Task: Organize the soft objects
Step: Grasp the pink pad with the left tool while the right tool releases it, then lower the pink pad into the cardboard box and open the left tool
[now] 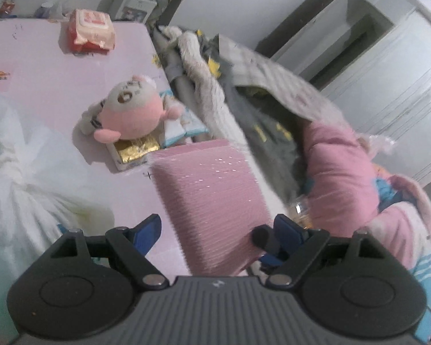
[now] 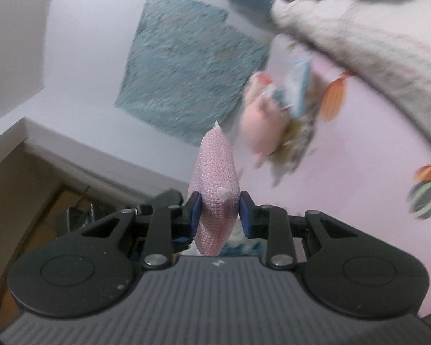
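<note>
Right now the right gripper (image 2: 218, 215) is clenched on a pink textured sponge (image 2: 215, 189), its blue pads pressing the sponge's lower part from both sides while the pointed upper end stands clear above the fingers. The left gripper (image 1: 215, 230) is spread wide and grasps nothing; the same pink sponge (image 1: 212, 201) shows between its fingers, and the tip of the other gripper holding it pokes in at the sponge's lower right edge.

Beyond the left gripper lies the pale pink surface (image 1: 43, 86), printed with small colourful motifs. On it, past the sponge, a pink and grey plush toy (image 1: 129, 109) sits on a flat packet with gold foil (image 1: 135, 149), next to a light blue and white packet (image 1: 178, 126). Farther back stands a red and white wipes pack (image 1: 90, 30). A white plastic bag (image 1: 20, 172), tied at the neck, fills the near left side of the surface; what it holds cannot be told.

Along the right edge of the surface hangs a heap of clothes (image 1: 273, 100): a woolly cream piece, grey fabric with yellow marks, and a pink garment (image 1: 344, 172) nearer the gripper. Behind them are white wardrobe doors (image 1: 388, 72). The right wrist view is blurred by motion, yet shows a white wall with a teal fringed cloth (image 2: 184, 77) on it and a wooden door frame at the lower left.
</note>
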Available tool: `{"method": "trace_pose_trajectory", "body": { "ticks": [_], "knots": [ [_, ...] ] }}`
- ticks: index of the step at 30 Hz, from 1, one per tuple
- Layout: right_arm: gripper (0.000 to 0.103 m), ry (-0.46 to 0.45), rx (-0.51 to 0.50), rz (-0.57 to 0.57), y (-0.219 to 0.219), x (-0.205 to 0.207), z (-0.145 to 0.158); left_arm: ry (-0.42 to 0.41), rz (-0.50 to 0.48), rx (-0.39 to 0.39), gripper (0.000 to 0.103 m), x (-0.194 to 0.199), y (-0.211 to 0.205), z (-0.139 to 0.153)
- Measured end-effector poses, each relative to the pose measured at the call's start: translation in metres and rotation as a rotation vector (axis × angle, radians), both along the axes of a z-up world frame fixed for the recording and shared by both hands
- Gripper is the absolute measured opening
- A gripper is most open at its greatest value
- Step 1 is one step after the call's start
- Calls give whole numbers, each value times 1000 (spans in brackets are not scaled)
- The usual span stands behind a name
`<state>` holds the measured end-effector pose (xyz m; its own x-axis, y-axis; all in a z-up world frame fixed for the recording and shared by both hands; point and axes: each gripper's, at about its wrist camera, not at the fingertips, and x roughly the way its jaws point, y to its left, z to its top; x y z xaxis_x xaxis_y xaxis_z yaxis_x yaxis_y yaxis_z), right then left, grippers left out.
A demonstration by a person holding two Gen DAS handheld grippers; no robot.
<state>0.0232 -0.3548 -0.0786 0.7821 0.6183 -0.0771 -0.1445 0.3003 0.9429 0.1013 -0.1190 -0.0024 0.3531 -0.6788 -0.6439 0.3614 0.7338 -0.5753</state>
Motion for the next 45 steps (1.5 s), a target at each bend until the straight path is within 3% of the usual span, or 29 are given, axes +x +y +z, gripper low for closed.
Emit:
{"method": "trace_pose_trajectory", "body": {
  "ticks": [4,12,20,23,26,31,33,36,39,41,45],
  "knots": [
    [27,-68,-34,80,25,18,33,-47,57,-23,86,-12,29,20],
    [27,-254,-242,260,119,36,101,-121,286,-7,93,-39,115,53],
    [27,-282,-300,457,233,61,125,-110,533,37,96,-41,211,57],
    [28,-295,-380,500,277,62,131,-92,599,82,86,-30,237,52],
    [30,-318,-471,502,308,59,137,-55,608,83,82,-13,261,45],
    [31,-297,-539,493,335,83,132,-37,571,116,81,18,280,35],
    [40,-282,-571,480,340,92,132,-8,537,126,81,35,288,30],
    [54,-289,-608,430,321,96,131,36,490,160,82,62,290,15],
    [63,-286,-643,376,298,92,133,77,473,259,82,91,284,-2],
    [66,-277,-665,334,281,91,132,113,471,314,83,110,281,-15],
    [68,-238,-669,273,250,89,124,194,445,314,88,135,276,-42]
  ]
}}
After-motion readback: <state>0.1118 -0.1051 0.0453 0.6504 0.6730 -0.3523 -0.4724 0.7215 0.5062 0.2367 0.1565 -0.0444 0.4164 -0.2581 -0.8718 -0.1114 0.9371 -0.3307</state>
